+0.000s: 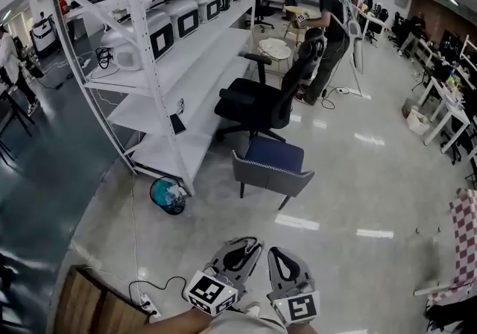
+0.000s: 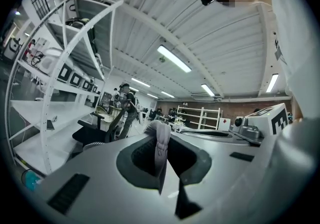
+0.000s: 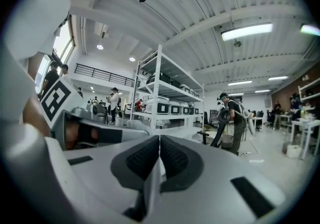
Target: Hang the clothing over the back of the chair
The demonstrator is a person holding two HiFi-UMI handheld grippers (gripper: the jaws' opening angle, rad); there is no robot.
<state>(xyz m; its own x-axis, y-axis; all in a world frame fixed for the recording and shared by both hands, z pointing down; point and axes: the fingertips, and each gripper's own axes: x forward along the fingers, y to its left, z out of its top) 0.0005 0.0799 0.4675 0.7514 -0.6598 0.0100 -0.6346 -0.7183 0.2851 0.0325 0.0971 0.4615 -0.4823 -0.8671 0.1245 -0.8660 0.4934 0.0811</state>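
Head view puts the chair (image 1: 272, 165) well ahead, bare; my left gripper (image 1: 246, 244) and right gripper (image 1: 280, 253) each pinch the clothing (image 2: 160, 140), hanging not yet done.

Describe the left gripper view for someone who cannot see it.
Close up, the left gripper has its two jaws shut on a fold of pale grey cloth. Beyond it stand white shelves and a black office chair in a large, brightly lit hall.
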